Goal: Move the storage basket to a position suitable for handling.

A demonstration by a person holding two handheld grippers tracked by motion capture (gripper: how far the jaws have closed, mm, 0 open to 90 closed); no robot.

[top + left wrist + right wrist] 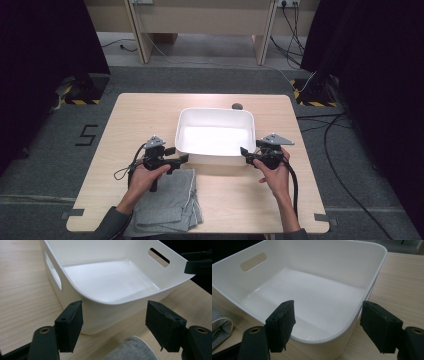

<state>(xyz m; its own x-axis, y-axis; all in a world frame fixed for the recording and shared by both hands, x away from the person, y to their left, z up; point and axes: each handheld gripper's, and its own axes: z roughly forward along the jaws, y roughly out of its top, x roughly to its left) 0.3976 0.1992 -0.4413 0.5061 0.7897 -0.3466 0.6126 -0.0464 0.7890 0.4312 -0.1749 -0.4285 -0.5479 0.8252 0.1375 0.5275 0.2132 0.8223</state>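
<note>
Landmark: white rectangular plastic tub with slot handles (215,134), standing mid-table on the pale wooden tabletop (150,107); all places below given relative to it.

Left gripper: black two-jaw left gripper (176,161), just off the tub's near left corner, pointing toward it. Jaws apart, roughly two-thirds of full spread, nothing clamped; in the left gripper view (113,325) the tub's rounded corner (100,307) sits beyond and between the pads, not pressed by either.

Cloth: folded grey fabric garment with a light hem (167,202), in front of the tub and to its left, lying flat near the table's front edge, untouched; one rounded fold visible under the left gripper's jaws (132,348) and at the left margin of the right gripper view (219,327).

Tub interior: bare white floor, nothing loaded (307,297).

Small object: dark rounded lump (237,106) just behind the tub's far rim; too small to identify.

Right gripper: black two-jaw right gripper (247,154), at the tub's near right corner. Jaws likewise about two-thirds spread and gripping nothing; in the right gripper view (325,327) one pad hangs over the tub's inside, the other outside, straddling the right wall without pressing it.

Done, by judgement: tub positioned, cloth folded, both grippers brought up to the tub's near corners.

Left, by judgement: any grasp at all, whether of the tub's rim or the cloth; cloth not yet inside the tub.
</note>
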